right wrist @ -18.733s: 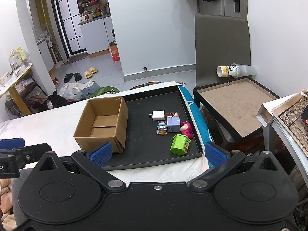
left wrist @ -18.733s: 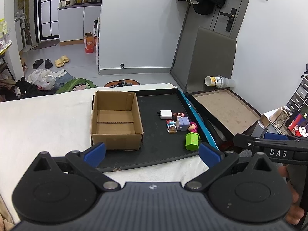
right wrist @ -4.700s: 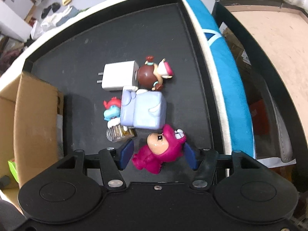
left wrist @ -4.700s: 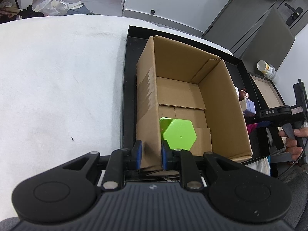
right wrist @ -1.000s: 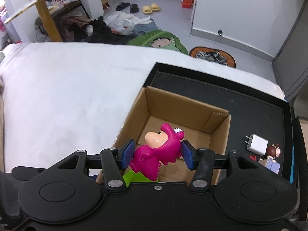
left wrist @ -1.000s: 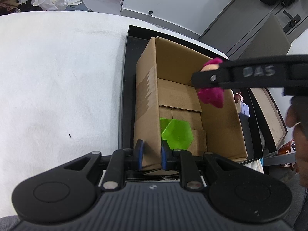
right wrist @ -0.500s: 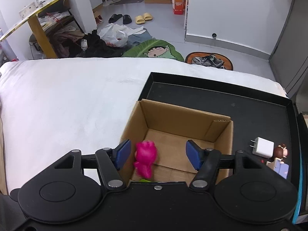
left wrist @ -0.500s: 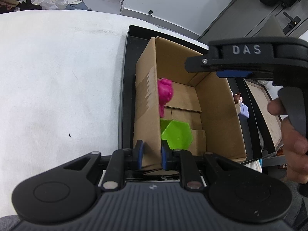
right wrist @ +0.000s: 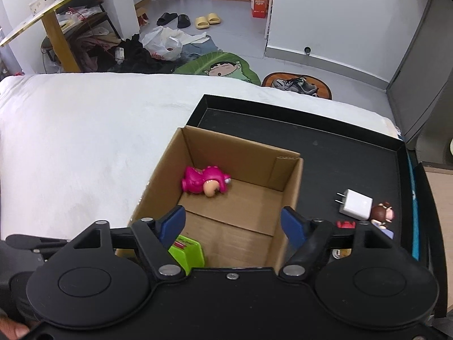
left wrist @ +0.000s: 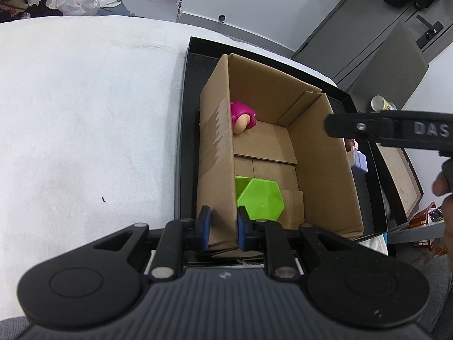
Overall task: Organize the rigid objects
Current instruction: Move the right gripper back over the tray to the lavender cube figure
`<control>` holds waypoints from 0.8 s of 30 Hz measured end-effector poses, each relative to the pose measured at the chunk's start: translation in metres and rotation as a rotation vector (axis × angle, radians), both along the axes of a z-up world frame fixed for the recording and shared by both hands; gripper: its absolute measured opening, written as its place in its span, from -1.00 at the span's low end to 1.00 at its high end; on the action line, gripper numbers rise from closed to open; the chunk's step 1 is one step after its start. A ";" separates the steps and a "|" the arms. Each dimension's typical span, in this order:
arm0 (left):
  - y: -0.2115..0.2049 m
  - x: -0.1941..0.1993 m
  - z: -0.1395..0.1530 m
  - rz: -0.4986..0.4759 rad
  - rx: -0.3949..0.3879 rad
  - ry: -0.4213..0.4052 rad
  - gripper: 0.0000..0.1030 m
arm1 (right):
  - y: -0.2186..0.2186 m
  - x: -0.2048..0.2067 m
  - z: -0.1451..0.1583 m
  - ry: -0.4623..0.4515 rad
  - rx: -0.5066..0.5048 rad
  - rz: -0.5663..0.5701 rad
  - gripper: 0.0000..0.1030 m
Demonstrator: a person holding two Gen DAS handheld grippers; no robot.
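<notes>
An open cardboard box stands on the left part of a black tray. Inside it lie a pink dinosaur figure on its side near the far left corner and a green hexagonal box at the near end. My left gripper is shut on the box's near left wall. My right gripper is open and empty, held above the box.
On the tray right of the box lie a white charger, a brown-haired figurine, a red-topped small toy and a lilac block. White bedding lies left of the tray. A brown panel stands beyond the tray's right edge.
My right gripper has opened and dropped the pink dinosaur into the box, where it now lies on its side. My left gripper keeps its hold on the box wall.
</notes>
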State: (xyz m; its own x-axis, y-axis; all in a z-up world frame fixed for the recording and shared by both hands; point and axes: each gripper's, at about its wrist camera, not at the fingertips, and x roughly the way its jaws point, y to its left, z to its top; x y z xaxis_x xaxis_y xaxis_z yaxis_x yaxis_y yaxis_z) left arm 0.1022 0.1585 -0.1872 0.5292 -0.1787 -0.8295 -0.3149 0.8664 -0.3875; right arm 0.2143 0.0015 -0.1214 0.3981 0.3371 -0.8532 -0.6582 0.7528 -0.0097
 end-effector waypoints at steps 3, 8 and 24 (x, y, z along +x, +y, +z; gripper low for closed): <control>0.000 0.000 0.000 0.002 0.000 -0.001 -0.66 | -0.012 0.002 0.005 -0.004 0.017 0.001 0.54; -0.001 0.000 0.001 0.001 0.008 0.000 -0.66 | -0.034 0.010 0.012 -0.015 0.047 -0.037 0.63; -0.003 -0.001 0.003 0.005 0.027 0.002 -0.66 | -0.114 0.042 0.012 -0.055 0.098 -0.223 0.77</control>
State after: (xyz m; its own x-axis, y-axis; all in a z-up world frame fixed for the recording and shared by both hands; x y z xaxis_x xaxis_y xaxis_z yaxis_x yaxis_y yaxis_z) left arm 0.1015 0.1552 -0.1839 0.5280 -0.1532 -0.8353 -0.3201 0.8752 -0.3628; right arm 0.2560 -0.1124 -0.1093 0.5166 0.3155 -0.7959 -0.4762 0.8785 0.0392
